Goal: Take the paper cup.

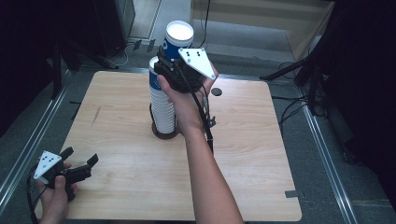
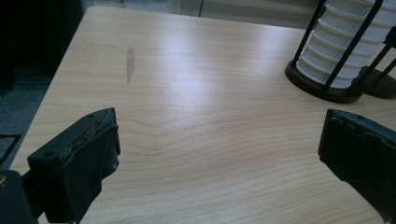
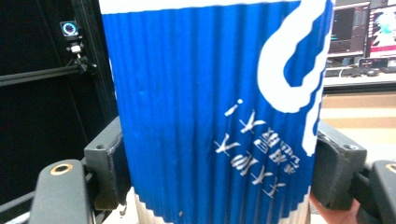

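Wooden table [image 1: 261, 154]: at seven o'clock the left gripper [image 1: 80, 159] idles, jaws wide and empty. At twelve o'clock the right gripper [image 1: 173, 70] clamps a blue paper cup [image 1: 178, 39], apparently just lifted off the cup stack [image 1: 162, 105]; placing it remains.

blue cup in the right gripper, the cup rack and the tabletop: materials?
Blue cup: likely paper with a ribbed matte sleeve and white print. Cup rack: thin dark rods on a round dark base, probably painted metal or plastic, hard to tell. Tabletop: light wood-grain, smooth with a soft sheen, probably laminate.
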The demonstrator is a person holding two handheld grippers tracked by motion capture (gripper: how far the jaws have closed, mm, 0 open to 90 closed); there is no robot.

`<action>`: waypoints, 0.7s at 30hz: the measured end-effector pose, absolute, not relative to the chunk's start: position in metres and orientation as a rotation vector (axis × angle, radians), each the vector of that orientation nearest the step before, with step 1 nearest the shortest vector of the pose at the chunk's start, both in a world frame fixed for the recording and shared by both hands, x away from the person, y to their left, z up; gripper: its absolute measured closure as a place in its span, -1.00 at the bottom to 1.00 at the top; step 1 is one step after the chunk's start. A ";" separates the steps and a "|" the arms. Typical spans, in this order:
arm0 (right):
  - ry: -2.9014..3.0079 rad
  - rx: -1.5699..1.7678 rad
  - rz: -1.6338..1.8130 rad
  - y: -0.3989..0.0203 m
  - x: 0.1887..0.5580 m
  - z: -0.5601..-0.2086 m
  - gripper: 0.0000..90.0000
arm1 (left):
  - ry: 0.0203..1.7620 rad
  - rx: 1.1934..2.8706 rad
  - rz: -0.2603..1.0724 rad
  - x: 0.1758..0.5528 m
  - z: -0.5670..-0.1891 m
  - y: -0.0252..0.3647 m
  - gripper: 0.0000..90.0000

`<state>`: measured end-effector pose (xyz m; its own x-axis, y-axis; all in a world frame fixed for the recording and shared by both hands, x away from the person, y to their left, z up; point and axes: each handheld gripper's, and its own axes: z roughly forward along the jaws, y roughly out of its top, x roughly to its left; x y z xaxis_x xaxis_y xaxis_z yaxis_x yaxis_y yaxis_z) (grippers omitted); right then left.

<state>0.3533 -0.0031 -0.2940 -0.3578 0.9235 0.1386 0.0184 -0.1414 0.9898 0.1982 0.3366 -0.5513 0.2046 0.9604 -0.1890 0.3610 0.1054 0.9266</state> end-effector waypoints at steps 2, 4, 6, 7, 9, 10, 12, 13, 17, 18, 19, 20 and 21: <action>1.395 1.116 1.586 -0.008 0.351 -0.294 -0.52 | 1.340 1.447 0.732 0.198 -0.551 0.336 -1.00; 1.391 1.115 1.578 -0.014 0.349 -0.296 -0.52 | 1.338 1.450 0.731 0.198 -0.551 0.336 -1.00; 1.388 1.123 1.573 -0.020 0.347 -0.298 -0.52 | 1.337 1.452 0.731 0.198 -0.551 0.336 -1.00; 1.385 1.127 1.565 -0.025 0.345 -0.301 -0.52 | 1.336 1.457 0.731 0.198 -0.551 0.336 -1.00; 1.384 1.126 1.561 -0.029 0.344 -0.303 -0.52 | 1.336 1.459 0.732 0.198 -0.551 0.336 -1.00; 1.382 1.133 1.559 -0.031 0.343 -0.304 -0.52 | 1.336 1.459 0.732 0.198 -0.551 0.336 -1.00; 1.377 1.140 1.554 -0.038 0.342 -0.307 -0.52 | 1.336 1.458 0.734 0.198 -0.551 0.335 -1.00; 1.375 1.143 1.551 -0.041 0.341 -0.309 -0.52 | 1.337 1.458 0.736 0.198 -0.551 0.335 -1.00; 1.366 1.159 1.538 -0.053 0.337 -0.316 -0.52 | 1.331 1.466 0.737 0.199 -0.551 0.335 -1.00; 1.370 1.157 1.532 -0.056 0.336 -0.318 -0.52 | 1.330 1.466 0.738 0.199 -0.551 0.335 -1.00; 1.371 1.159 1.523 -0.059 0.335 -0.320 -0.52 | 1.330 1.467 0.740 0.199 -0.551 0.335 -1.00; 1.373 1.162 1.519 -0.062 0.333 -0.322 -0.52 | 1.330 1.467 0.743 0.200 -0.552 0.335 -1.00; 1.373 1.165 1.513 -0.066 0.332 -0.325 -0.52 | 1.331 1.467 0.743 0.200 -0.552 0.335 -1.00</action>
